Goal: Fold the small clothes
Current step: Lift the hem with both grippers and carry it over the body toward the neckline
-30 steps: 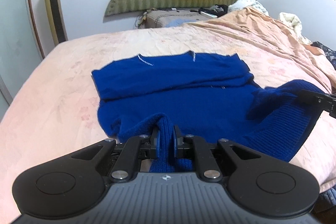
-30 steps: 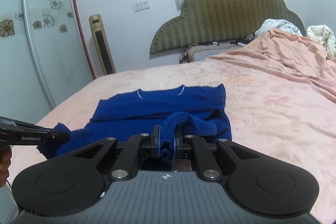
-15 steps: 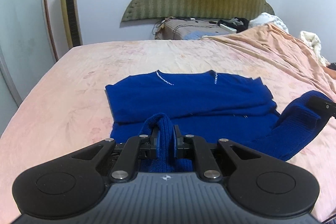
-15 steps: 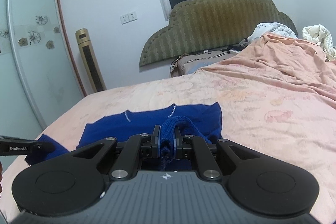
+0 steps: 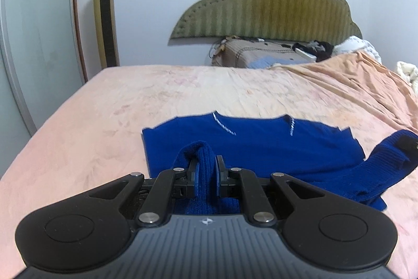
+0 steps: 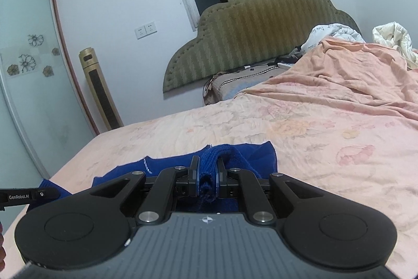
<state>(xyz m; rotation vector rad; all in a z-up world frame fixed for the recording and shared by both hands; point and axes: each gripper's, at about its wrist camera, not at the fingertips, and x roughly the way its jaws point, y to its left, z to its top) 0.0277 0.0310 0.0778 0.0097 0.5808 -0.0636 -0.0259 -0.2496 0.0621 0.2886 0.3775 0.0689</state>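
Note:
A small blue knit sweater (image 5: 261, 143) lies on the pink bed, neckline away from me, sleeves folded in. My left gripper (image 5: 206, 169) is shut on the ribbed hem at the near left and holds it raised over the body. My right gripper (image 6: 207, 171) is shut on the hem at the near right, also raised; the sweater (image 6: 250, 156) shows beyond it. The right gripper's tip (image 5: 407, 145) shows at the right edge of the left wrist view, with the lifted hem. The left gripper's tip (image 6: 28, 196) shows at the left edge of the right wrist view.
The pink floral bedsheet (image 5: 209, 90) spreads around the sweater. A green padded headboard (image 5: 269, 7) and a bedside box (image 5: 256, 54) stand behind. A gold tower fan (image 5: 104, 17) and a glass wardrobe door (image 5: 34, 43) are at the left. Rumpled bedding (image 6: 386, 43) lies at the far right.
Both grippers have carried the pinched hem forward over the sweater toward the neckline. Less of the sweater's lower body shows than before.

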